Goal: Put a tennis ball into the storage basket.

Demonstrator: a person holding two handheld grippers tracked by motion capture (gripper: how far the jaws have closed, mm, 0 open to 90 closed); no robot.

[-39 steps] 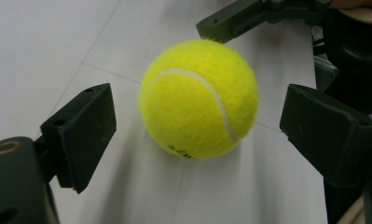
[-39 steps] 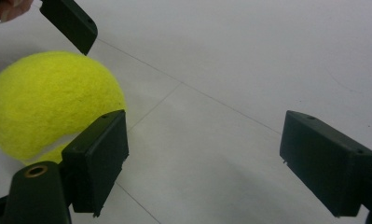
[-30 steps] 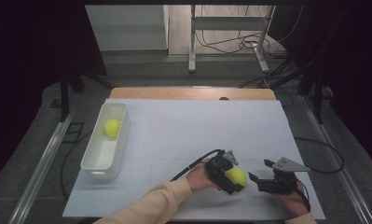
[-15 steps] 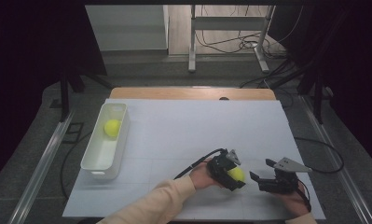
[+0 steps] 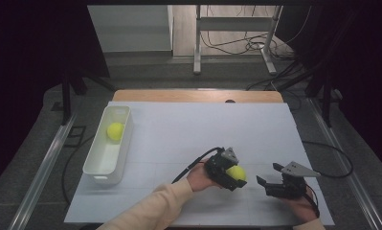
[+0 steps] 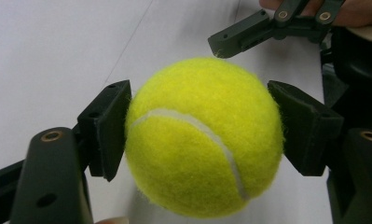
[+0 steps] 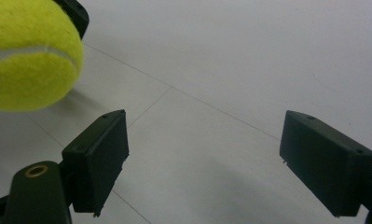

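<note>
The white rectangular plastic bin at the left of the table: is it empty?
No, the white rectangular plastic bin holds one yellow felt tennis ball at its far end, as the high view shows.

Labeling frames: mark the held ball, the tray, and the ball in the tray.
held ball [image 6: 204, 137], left gripper view, middle of its fuzz
tray [image 5: 94, 168], high view, near rim
ball in the tray [image 5: 115, 130], high view, its middle

Probably lab: floor cables [image 5: 236, 45], white-covered table [image 5: 203, 124].
</note>
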